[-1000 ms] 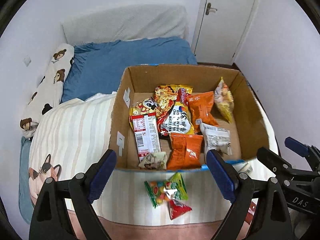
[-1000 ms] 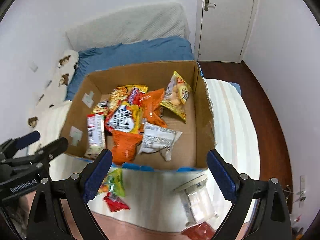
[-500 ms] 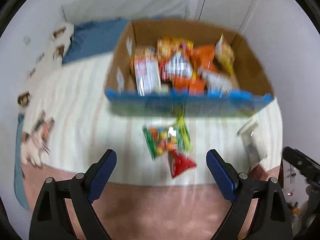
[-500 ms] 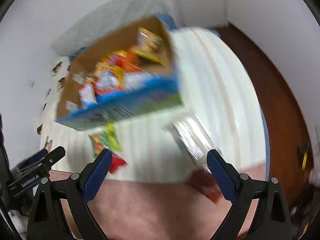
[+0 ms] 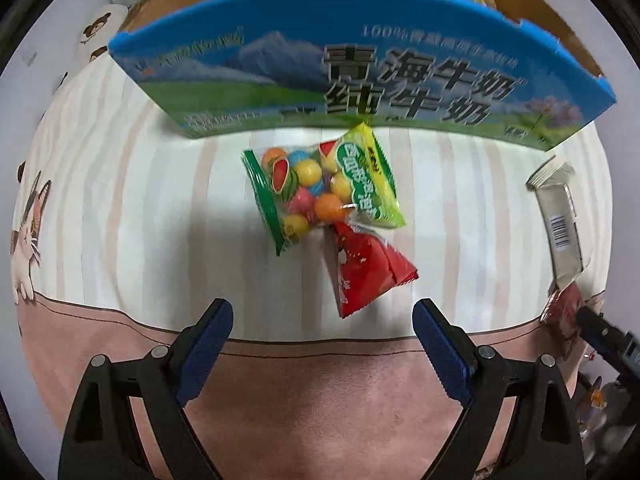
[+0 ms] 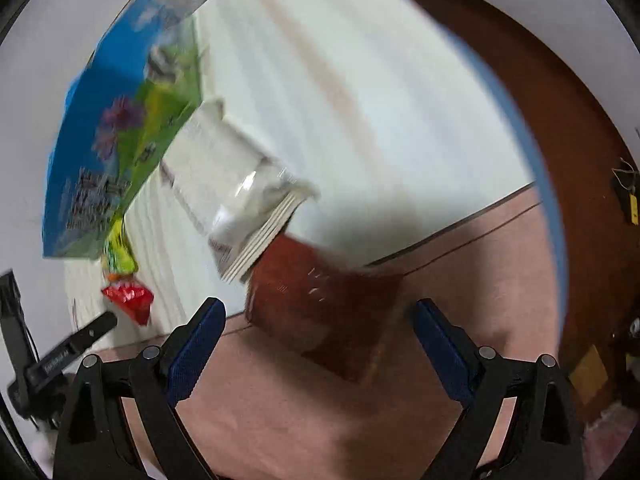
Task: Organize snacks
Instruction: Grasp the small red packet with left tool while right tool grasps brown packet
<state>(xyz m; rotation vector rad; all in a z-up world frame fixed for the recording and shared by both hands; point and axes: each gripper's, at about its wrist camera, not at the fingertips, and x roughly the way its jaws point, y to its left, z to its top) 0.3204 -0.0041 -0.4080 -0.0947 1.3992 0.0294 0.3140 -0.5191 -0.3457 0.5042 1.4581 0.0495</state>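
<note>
A cardboard box (image 5: pixel 360 80) with a blue printed front wall stands on the striped bed and holds several snack packs. In front of it lie a green bag of coloured candy balls (image 5: pixel 320 188) and a red packet (image 5: pixel 368 276). My left gripper (image 5: pixel 320 340) is open and empty, low over the bed just short of the red packet. In the right wrist view a white packet (image 6: pixel 236 192) lies against a dark red packet (image 6: pixel 320 312) near the bed's edge. My right gripper (image 6: pixel 316 340) is open and empty, right at the dark red packet.
The bedspread (image 5: pixel 120 200) is striped with a pink border (image 5: pixel 320 400). The white packet (image 5: pixel 560 220) also shows at the right of the left wrist view. The brown floor (image 6: pixel 580 160) lies beyond the bed's right edge. The box also shows in the right wrist view (image 6: pixel 120 140).
Both grippers have dropped from above the box to just over the bed in front of it. The left now faces the candy bag and red packet; the right faces the white and dark red packets.
</note>
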